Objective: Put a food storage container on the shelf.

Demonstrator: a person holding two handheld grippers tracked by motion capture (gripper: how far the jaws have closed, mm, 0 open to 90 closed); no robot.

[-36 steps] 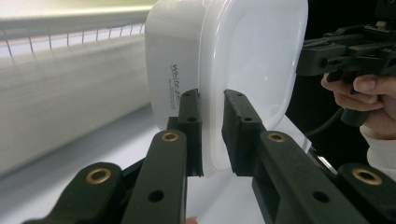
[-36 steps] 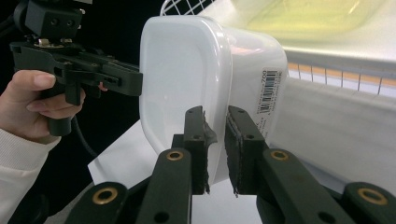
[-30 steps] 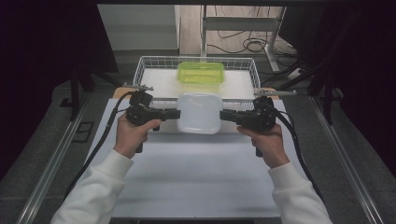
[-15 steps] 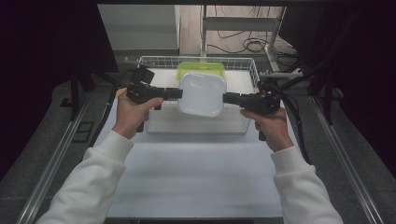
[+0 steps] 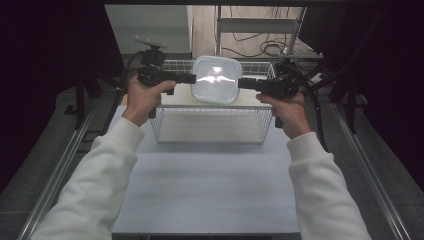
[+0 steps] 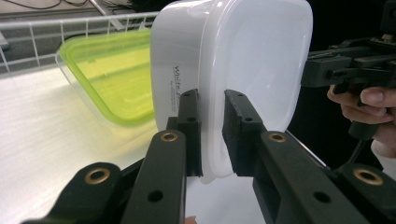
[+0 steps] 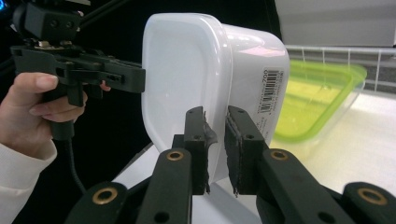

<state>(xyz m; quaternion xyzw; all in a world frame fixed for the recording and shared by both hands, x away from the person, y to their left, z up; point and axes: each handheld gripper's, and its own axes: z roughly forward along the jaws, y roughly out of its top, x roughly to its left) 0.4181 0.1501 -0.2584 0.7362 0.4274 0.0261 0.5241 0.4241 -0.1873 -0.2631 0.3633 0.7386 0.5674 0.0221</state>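
1. Both grippers, left gripper (image 5: 192, 78) and right gripper (image 5: 242, 82), are gripping the white container (image 5: 216, 79) by its opposite rims.
2. It is hanging between them, above the wire basket (image 5: 214, 125), near the green container (image 6: 112, 79).

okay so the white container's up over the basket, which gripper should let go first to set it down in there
Neither clearly; a slight lean to the left. Left gripper and right gripper each clamp an opposite rim of the white container above the wire basket, beside the green container.
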